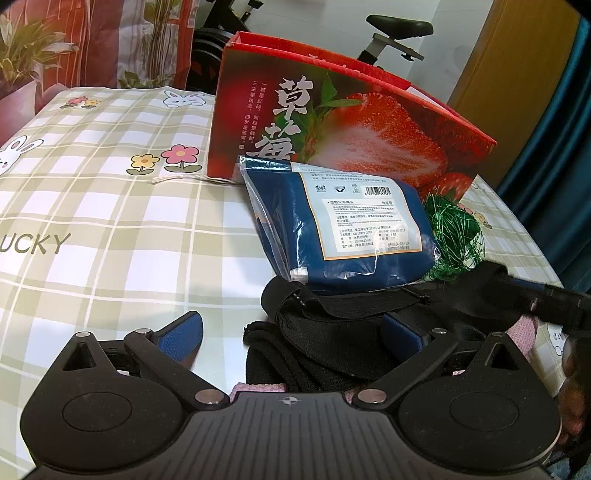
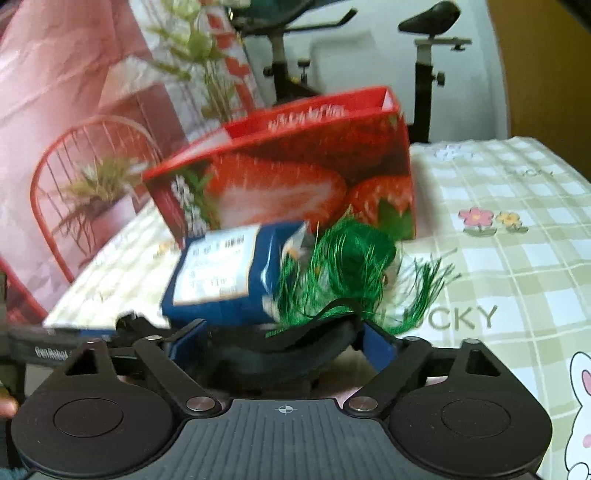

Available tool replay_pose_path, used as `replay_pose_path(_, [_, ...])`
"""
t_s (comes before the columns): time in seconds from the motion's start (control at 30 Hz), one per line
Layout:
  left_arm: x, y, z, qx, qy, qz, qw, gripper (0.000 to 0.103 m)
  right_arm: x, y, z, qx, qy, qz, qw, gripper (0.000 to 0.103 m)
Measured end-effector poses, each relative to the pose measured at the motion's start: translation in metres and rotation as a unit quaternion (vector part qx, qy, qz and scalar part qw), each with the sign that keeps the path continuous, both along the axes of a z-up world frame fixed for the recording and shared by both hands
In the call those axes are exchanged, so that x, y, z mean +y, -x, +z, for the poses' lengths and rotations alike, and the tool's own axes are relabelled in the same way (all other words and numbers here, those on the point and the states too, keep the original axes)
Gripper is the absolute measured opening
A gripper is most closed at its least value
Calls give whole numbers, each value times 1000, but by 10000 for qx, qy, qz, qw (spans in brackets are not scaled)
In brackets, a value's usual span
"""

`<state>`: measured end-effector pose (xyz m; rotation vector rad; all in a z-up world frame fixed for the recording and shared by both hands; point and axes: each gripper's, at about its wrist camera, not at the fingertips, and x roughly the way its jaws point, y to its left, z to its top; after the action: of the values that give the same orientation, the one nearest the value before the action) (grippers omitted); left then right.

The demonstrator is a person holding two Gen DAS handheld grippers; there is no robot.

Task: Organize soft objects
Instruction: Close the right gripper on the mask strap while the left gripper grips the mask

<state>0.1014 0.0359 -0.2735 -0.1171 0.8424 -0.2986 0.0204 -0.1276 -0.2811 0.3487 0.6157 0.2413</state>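
Note:
A black strapped fabric piece (image 1: pixel 332 332) lies crumpled on the checked cloth, on top of a pink knitted item (image 1: pixel 258 389). My left gripper (image 1: pixel 291 336) is open around its left part, with the right pad (image 1: pixel 402 334) against the fabric. In the blurred right wrist view my right gripper (image 2: pixel 284 345) stands wide, and the black fabric (image 2: pixel 288 347) lies between its fingers. Behind it a blue packet in a clear bag (image 1: pixel 343 225) (image 2: pixel 221 273) leans beside a tangle of green tinsel (image 1: pixel 454 236) (image 2: pixel 347 262).
A red strawberry box (image 1: pixel 332 110) (image 2: pixel 295 177) stands open-topped right behind the pile. The checked tablecloth (image 1: pixel 110 221) (image 2: pixel 517 258) stretches to both sides. A white string (image 1: pixel 173 179) lies by the box. An exercise bike (image 1: pixel 399 29) stands beyond the table.

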Motion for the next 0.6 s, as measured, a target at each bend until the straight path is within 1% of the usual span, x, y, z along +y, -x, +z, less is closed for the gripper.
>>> replay_pose_path(0.07, [0, 0, 0, 1, 0, -1, 10000, 103, -3, 1, 3, -132, -98, -54, 9999, 74])
replay_pose_path(0.1, [0, 0, 0, 2, 1, -2, 10000, 103, -4, 2, 4, -197, -120, -81, 9997, 71])
replay_pose_path(0.17, [0, 0, 0, -1, 0, -1, 10000, 103, -6, 4, 7, -320, -127, -141, 9993, 57])
replay_pose_path(0.2, [0, -1, 0, -1, 0, -3, 10000, 103, -7, 4, 7, -356, -129, -167, 9991, 53])
replay_pose_path(0.27, [0, -1, 0, -5, 5, -16, 10000, 103, -9, 4, 9, -398, -118, -223, 9989, 39])
replay_pose_path(0.37, [-1, -1, 0, -6, 3, -19, 10000, 103, -10, 4, 9, -405, -66, -240, 9989, 30])
replay_pose_path(0.53, [1, -3, 0, 40, 42, -56, 10000, 103, -3, 4, 7, -315, 134, -107, 9994, 21])
replay_pose_path(0.6, [4, -4, 1, 90, 138, -47, 9999, 103, -1, 3, 6, -299, 193, -53, 9994, 18])
